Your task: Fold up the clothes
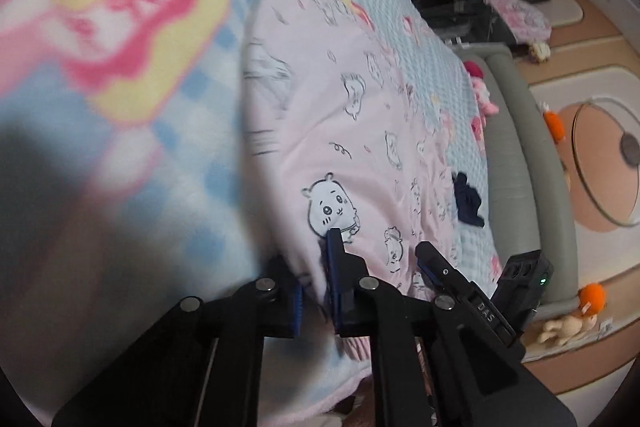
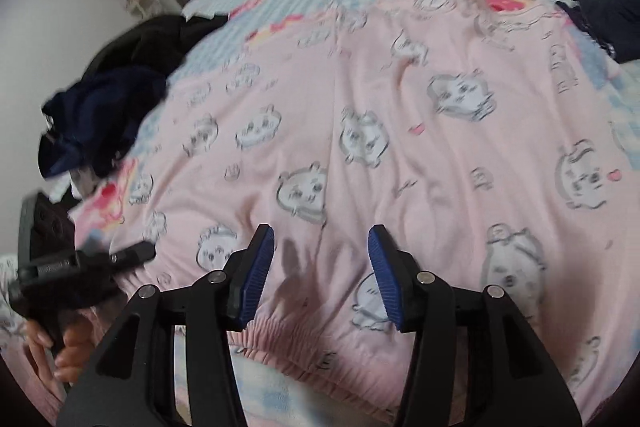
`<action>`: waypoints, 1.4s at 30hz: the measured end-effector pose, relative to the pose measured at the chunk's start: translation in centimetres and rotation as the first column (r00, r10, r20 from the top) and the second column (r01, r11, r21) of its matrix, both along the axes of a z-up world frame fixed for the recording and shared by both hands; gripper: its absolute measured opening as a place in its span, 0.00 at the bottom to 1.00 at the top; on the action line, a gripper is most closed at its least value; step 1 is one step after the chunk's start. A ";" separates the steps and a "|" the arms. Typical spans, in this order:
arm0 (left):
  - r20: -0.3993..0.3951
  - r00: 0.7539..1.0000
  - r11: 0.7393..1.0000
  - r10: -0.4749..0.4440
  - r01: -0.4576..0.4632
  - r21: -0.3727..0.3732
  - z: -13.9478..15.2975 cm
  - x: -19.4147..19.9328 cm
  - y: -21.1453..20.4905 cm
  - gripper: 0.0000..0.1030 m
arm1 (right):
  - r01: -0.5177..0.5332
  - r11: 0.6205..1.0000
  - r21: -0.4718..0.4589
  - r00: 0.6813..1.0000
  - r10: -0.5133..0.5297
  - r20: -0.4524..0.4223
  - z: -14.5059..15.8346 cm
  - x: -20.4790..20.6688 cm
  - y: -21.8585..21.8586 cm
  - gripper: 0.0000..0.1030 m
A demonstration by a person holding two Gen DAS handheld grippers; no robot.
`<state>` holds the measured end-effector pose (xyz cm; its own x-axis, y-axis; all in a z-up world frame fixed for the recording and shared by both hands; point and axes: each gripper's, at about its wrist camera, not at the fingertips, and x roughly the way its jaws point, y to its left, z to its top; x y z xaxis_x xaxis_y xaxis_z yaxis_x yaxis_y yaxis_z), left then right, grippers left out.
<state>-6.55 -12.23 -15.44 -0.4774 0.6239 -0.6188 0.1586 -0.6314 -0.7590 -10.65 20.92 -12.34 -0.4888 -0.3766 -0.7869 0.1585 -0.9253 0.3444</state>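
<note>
A pink garment (image 1: 340, 131) printed with cartoon animals lies spread over the blue checked bedspread (image 1: 192, 211). My left gripper (image 1: 316, 291) is shut on the garment's near edge, with cloth pinched between its blue pads. In the right wrist view the pink garment (image 2: 360, 131) fills the middle, and its gathered elastic waistband (image 2: 296, 339) lies nearest me. My right gripper (image 2: 322, 267) hovers open just above the waistband with nothing between its fingers. The left gripper (image 2: 136, 251) shows at the garment's left edge, held by a hand (image 2: 60, 343).
A pile of dark navy clothes (image 2: 104, 107) sits at the bed's left side, and another dark garment (image 2: 604, 23) lies at the far right. Beyond the grey bed frame (image 1: 516, 147) are a round glass table (image 1: 604, 163) and plush toys (image 1: 572, 323) on the floor.
</note>
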 end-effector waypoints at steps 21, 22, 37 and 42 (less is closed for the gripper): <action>-0.053 0.999 0.998 -0.014 0.011 -0.064 0.5 0.0 0.7 0.05 | -0.028 0.995 0.095 0.998 0.033 -0.048 1.2 0.7 -2.1 0.55; -0.040 0.999 0.998 -0.012 0.009 -0.060 0.3 0.2 0.4 0.05 | -0.008 0.994 0.105 0.998 0.015 -0.062 1.5 0.6 -1.7 0.55; -0.289 0.951 0.955 0.108 -0.180 -0.234 7.3 3.6 -3.1 0.36 | 0.009 0.998 0.065 0.998 -0.004 -0.068 2.2 0.1 0.1 0.55; -0.288 0.946 0.870 -0.149 -0.014 -0.494 6.7 0.6 4.6 0.36 | -0.050 0.991 0.121 0.999 0.049 0.009 -0.4 -1.1 -3.2 0.55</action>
